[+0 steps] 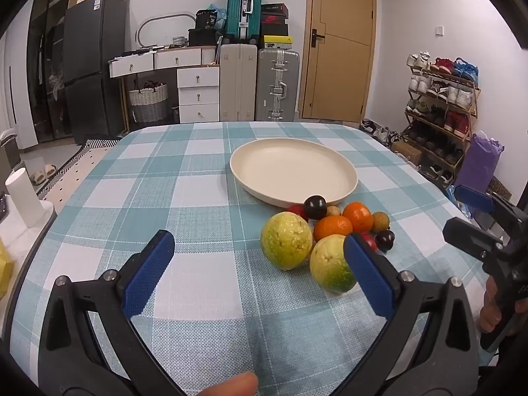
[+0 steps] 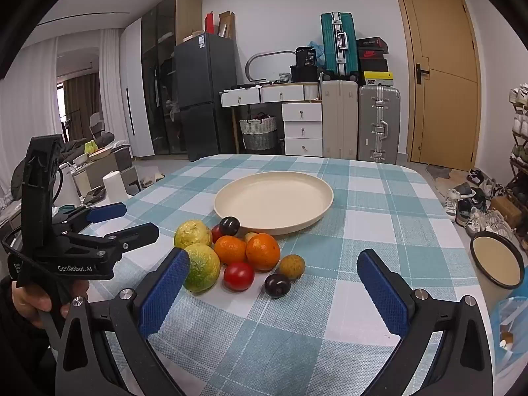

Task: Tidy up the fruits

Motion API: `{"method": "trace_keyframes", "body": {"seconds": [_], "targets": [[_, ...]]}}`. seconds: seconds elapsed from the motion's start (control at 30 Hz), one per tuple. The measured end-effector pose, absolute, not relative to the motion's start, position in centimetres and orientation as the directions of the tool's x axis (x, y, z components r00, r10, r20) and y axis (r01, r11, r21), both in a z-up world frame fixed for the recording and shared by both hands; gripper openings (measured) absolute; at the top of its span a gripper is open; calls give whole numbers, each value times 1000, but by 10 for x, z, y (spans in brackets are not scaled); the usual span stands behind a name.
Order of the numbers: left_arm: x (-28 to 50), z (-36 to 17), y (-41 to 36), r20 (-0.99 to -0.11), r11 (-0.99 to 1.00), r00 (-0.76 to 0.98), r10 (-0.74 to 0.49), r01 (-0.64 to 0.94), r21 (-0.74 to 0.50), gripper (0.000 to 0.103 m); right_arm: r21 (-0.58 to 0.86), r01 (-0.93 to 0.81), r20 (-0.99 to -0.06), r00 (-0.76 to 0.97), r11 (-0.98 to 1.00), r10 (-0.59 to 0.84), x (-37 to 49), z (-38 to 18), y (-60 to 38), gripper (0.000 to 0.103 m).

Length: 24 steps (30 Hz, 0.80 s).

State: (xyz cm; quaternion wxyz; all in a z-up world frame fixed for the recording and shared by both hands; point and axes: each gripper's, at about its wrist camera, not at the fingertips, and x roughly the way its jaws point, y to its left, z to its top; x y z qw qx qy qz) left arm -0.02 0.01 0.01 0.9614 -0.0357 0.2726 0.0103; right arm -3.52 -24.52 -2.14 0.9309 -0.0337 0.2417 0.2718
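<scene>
The cluster of mixed fruits (image 2: 237, 257) lies on the checked blue-and-white cloth surface (image 2: 379, 198), just beside the near rim of the empty round cream plate (image 2: 274, 203). The cluster holds two yellow-green round citrus fruits (image 2: 201, 267), two orange mandarins (image 2: 263, 251), a red tomato-like fruit (image 2: 239, 276), dark plums (image 2: 278, 285) and small brownish fruits (image 2: 291, 266). None lies in the plate.

Every fruit is roughly round, so no long axis or pointing direction governs the grasp. The cluster as a whole runs from the plate rim toward the camera.

From the right gripper (image 2: 274, 293), the cluster lies straight ahead and slightly left; the dark plum and the red fruit are nearest, between the lines of its blue-padded fingers (image 2: 163, 288). These fingers stand wide apart and hold nothing.

From the left gripper (image 1: 260, 274), the cluster lies ahead and to the right; its right finger overlaps the nearer yellow-green fruit (image 1: 330, 264) in view. Its fingers also stand apart, empty.

Judgement: the right gripper is better aligned for the first pick.
</scene>
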Motion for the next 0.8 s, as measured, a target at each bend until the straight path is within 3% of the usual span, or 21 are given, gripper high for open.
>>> {"method": "trace_keyframes", "body": {"seconds": [0.8], "targets": [[0, 5, -1, -514, 998, 858, 2, -33, -52, 102, 69, -524, -455, 741, 849, 494, -36, -22, -246, 103]]}}
